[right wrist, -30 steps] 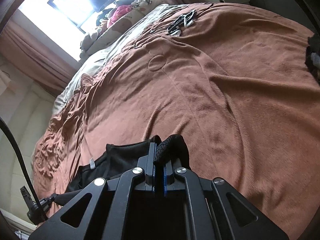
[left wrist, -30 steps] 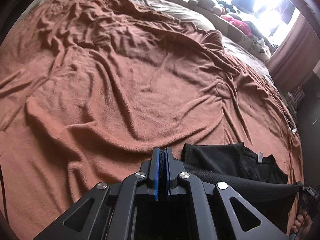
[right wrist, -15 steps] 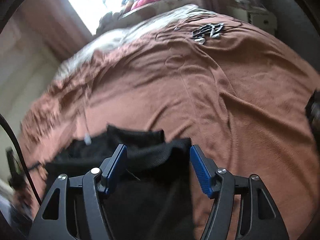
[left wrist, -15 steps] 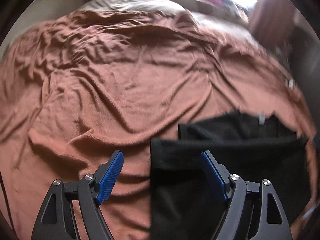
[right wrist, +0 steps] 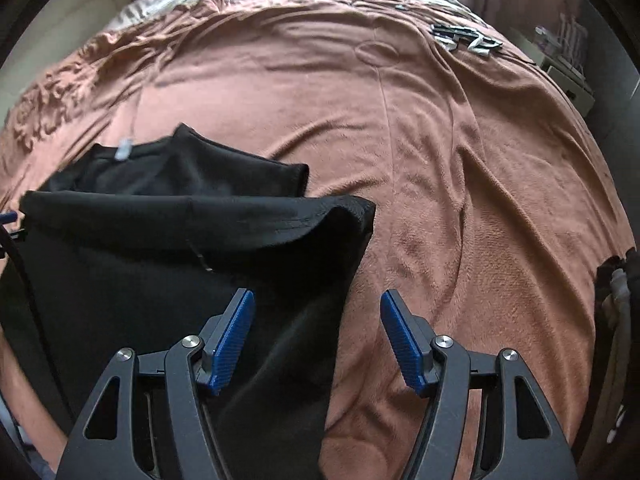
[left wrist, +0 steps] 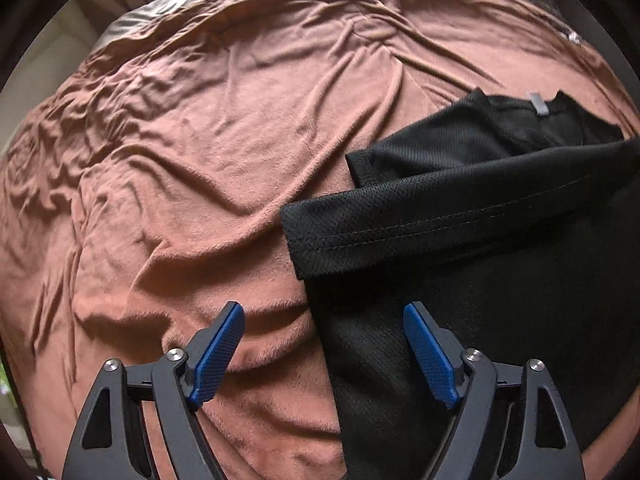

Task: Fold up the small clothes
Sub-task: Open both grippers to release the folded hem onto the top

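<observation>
**Hem folded up, both tongs let go — black top on bed**

Black top lies flat on the rust-brown blanket covering the bed, near its front edge. Bottom hem is doubled up over the body; stitched hem band runs across the left wrist view, w/ a sleeve and the collar w/ grey neck tag showing beyond it. Same garment in right wrist view, hem corner slightly lifted and curled.

Left tongs: spread wide, jaws have just been opening further. They straddle the garment's left side edge; nothing pinched, pads clear of cloth.
Right tongs: spread, empty. They straddle the right side edge, one pad over black cloth, other over blanket; not pressing.

Handling, my read: thin mesh-type knit, v. light, limp, no stiffness. Will sag and drape from any pinch point, won't hold a crease by itself. Blanket is fuzzy, so prob. some drag; lift rather than slide. Not fragile, not slippery.

Where to grip, judged: next fold likely sideways or in half again. Take the two corners of the doubled edge, pinching both layers together so the under layer doesn't slip out. Hem band = firmest bit, best bite. Avoid a single-layer grab mid-panel; it would bunch.

Small dark items lie far off on the bed, not in the way.
</observation>
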Demonstrator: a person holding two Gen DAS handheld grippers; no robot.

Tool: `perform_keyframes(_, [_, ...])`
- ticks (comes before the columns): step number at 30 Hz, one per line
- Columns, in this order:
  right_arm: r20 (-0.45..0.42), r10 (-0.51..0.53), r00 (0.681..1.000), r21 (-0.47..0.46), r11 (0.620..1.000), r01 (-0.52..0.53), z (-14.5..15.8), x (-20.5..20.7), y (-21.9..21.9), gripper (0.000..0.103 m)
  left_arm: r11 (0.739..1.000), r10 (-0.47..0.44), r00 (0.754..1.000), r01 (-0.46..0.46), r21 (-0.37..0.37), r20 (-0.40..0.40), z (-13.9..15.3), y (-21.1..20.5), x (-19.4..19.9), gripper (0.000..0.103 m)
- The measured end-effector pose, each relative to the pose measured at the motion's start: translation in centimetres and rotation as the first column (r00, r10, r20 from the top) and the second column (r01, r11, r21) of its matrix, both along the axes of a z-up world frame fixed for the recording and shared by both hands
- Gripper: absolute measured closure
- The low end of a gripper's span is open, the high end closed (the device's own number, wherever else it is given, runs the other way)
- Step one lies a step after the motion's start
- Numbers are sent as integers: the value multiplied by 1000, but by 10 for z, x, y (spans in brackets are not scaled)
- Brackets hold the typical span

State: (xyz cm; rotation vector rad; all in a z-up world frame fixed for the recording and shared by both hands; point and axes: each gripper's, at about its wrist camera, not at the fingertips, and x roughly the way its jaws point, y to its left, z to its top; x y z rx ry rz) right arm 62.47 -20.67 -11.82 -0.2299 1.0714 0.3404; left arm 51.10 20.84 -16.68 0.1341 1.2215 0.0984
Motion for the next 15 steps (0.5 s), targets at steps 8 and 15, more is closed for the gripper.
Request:
perform_keyframes(8, [41, 18, 999, -47, 999, -16, -9, 23, 20, 39, 999, 5, 1000, -6, 54, 29, -1, 1, 30, 11])
perform_keyframes(15, [94, -29, 995, -69, 997, 36, -10, 56, 27, 39, 993, 32, 996, -41, 109, 80, 1, 3, 62, 11])
